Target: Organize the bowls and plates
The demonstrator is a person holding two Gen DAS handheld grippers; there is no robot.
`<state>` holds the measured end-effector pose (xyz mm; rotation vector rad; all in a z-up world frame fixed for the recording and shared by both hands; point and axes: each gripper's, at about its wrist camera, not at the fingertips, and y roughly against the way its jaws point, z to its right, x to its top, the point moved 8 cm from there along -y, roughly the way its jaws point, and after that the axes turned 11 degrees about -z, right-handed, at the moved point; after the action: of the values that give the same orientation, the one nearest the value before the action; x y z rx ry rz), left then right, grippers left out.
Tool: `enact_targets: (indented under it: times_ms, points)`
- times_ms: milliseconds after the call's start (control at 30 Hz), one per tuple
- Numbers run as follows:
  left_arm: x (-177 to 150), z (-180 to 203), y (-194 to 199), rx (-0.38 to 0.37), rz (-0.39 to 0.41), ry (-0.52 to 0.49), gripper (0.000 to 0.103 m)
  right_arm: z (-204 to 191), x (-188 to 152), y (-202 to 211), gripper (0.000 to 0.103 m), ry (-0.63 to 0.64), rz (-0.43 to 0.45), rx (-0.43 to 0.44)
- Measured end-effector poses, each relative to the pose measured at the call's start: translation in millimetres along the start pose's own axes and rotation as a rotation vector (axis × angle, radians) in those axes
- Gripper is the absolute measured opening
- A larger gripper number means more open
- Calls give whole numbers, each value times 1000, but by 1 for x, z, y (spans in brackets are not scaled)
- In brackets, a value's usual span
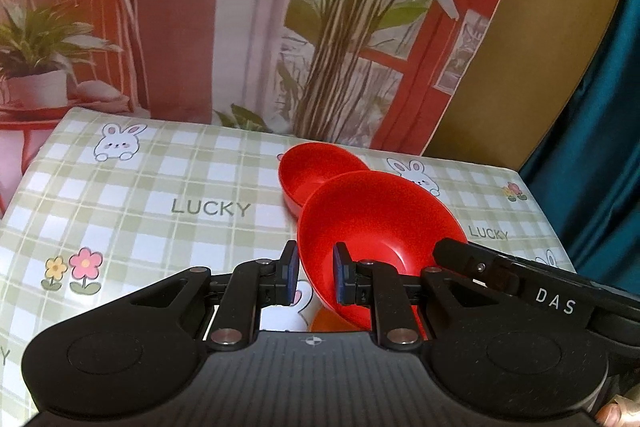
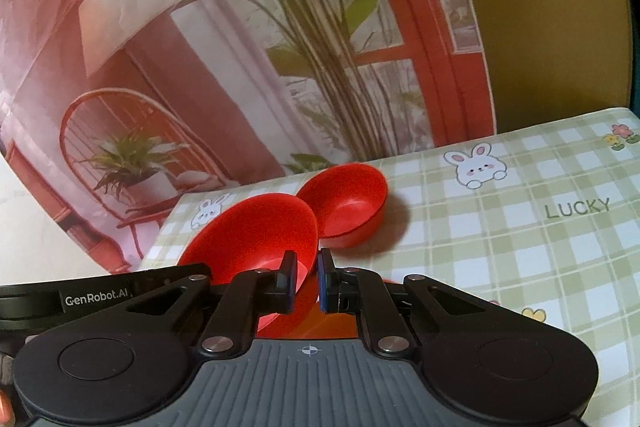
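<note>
A wide red bowl (image 1: pixel 380 219) hangs tilted above the checked tablecloth, gripped from both sides. My left gripper (image 1: pixel 316 277) is shut on its left rim, one pad inside the bowl and one outside. My right gripper (image 2: pixel 307 281) is shut on the opposite rim of the same bowl (image 2: pixel 256 235); its tip (image 1: pixel 452 251) reaches in from the right in the left wrist view. A smaller, deeper red bowl (image 1: pixel 316 171) (image 2: pixel 348 211) stands upright on the table just beyond the held one. Something orange (image 1: pixel 326 321) shows under the held bowl; what it is I cannot tell.
The table (image 1: pixel 160 187) (image 2: pixel 520 247) wears a green checked cloth with rabbits and flowers. A printed backdrop (image 1: pixel 240 27) of plants and a red chair hangs right behind its far edge. A teal curtain (image 1: pixel 600 107) hangs at the right.
</note>
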<state>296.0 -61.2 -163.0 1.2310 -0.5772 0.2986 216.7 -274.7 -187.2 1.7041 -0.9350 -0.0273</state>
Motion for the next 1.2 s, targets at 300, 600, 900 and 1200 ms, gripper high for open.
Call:
enact_targets:
  times_ms: [300,600,900,1200]
  points:
    - [16,10,-8,5,11,-30,19,15,12,-7,10,-5,8,-9]
    - [34,12,-27,-11,12,-26,19,26,26,-20,10,1,5,-15]
    - [55,13,-54,-14,10,-36,19,39,50,-45,10,11,4,-32]
    - [74,11,-79,11,21,-76,19,43,72,-73,10,44,-5,-59]
